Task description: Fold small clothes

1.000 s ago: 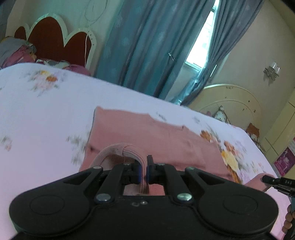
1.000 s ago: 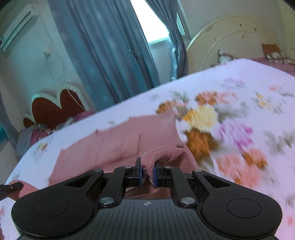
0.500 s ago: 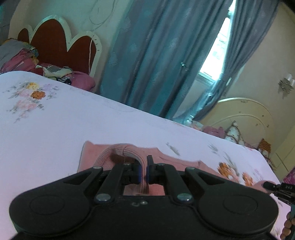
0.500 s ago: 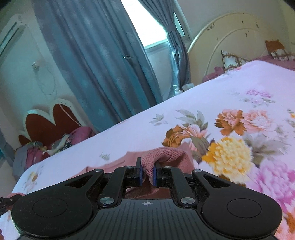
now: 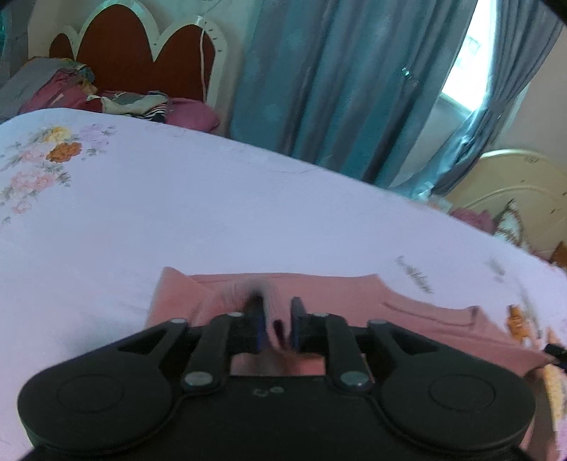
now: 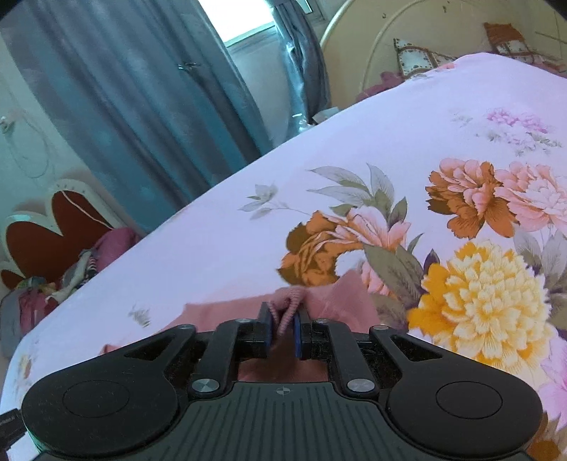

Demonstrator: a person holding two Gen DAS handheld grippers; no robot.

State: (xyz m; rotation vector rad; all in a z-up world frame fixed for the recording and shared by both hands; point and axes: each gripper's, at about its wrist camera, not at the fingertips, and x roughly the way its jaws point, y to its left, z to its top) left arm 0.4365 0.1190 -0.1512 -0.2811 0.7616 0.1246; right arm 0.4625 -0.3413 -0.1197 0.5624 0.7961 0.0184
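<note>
A pink knit garment lies folded on the floral bed sheet. My left gripper sits low over the garment's far-left part. Its jaws are opening: a fold of pink fabric still stands between them, with a gap beside the right pad. My right gripper is shut on the garment's ribbed edge, low over the pink garment near the big printed flowers. The right gripper's tip shows at the left wrist view's right edge.
A red scalloped headboard with a pile of clothes stands at the bed's far left. Blue curtains and a window run behind the bed. A cream headboard with cushions stands at the far right. Bare sheet stretches beyond the garment.
Both grippers have carried the garment's lifted edge forward and down over the rest, so little pink shows ahead. The left jaws, shut on the ribbed edge before, now stand apart.
</note>
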